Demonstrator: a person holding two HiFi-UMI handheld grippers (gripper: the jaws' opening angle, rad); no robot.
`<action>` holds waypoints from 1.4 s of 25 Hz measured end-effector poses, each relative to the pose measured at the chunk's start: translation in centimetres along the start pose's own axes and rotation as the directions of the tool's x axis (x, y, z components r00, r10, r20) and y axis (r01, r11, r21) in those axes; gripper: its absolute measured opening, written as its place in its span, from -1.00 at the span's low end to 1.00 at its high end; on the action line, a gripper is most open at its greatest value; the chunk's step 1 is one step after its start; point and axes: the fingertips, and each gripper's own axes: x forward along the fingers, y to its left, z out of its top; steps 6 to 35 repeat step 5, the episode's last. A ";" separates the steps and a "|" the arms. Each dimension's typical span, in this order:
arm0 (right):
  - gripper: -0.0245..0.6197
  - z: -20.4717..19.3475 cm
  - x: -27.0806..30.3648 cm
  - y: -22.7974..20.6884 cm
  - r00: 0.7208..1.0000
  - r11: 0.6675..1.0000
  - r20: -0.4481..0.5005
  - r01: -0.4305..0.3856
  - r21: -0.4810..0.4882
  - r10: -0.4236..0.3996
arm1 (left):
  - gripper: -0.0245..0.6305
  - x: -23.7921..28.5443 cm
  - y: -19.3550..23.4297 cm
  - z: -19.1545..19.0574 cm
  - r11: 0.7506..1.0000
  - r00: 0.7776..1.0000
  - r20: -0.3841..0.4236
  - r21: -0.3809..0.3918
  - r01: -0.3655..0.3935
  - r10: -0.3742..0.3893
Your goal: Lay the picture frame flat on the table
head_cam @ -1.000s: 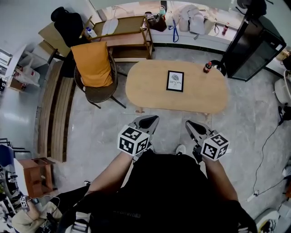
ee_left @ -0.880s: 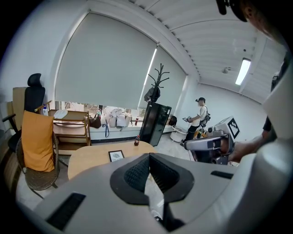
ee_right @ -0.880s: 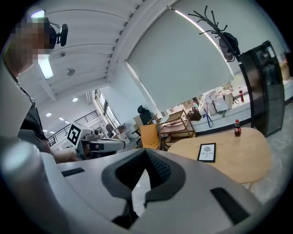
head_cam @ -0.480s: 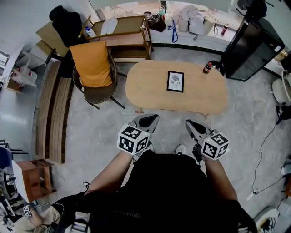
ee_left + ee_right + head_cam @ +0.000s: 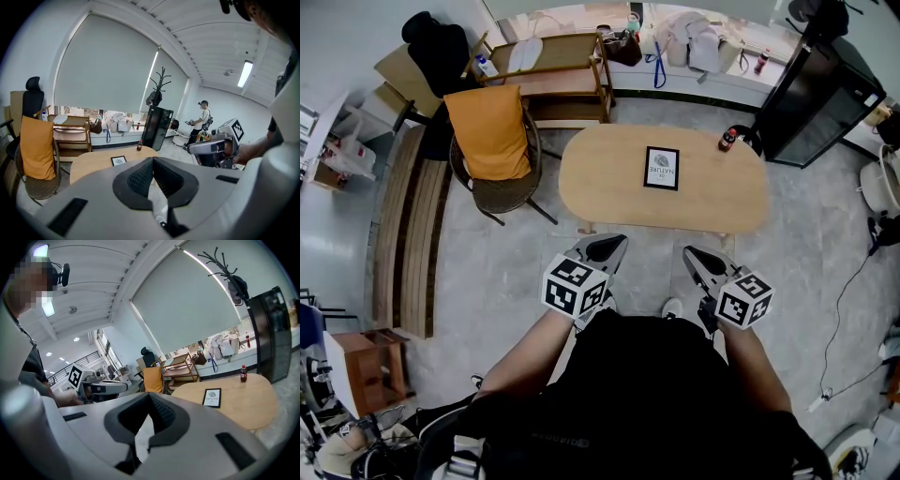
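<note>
The black picture frame with a white print sits near the middle of the oval wooden table, well ahead of me. In the right gripper view the frame looks propped upright, its face toward me. My left gripper and right gripper hang side by side over the floor, short of the table's near edge. Both are shut with nothing between the jaws. The left gripper's pads meet in its own view. The right gripper's pads do too.
A small dark bottle stands at the table's far right. A wicker chair with an orange cloth is left of the table, a wooden shelf behind it, and a black cabinet at the right. A person stands farther off.
</note>
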 end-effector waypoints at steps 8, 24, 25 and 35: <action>-0.92 0.0 -0.1 0.0 1.000 1.000 0.001 -0.001 -0.005 0.001 | -0.91 -0.2 -0.1 -0.2 1.000 1.000 0.002 0.003 -0.002 0.002; -0.92 0.0 -0.1 0.0 1.000 1.000 0.001 -0.001 -0.005 0.001 | -0.91 -0.2 -0.1 -0.2 1.000 1.000 0.002 0.003 -0.002 0.002; -0.92 0.0 -0.1 0.0 1.000 1.000 0.001 -0.001 -0.005 0.001 | -0.91 -0.2 -0.1 -0.2 1.000 1.000 0.002 0.003 -0.002 0.002; -0.92 0.0 -0.1 0.0 1.000 1.000 0.001 -0.001 -0.005 0.001 | -0.91 -0.2 -0.1 -0.2 1.000 1.000 0.002 0.003 -0.002 0.002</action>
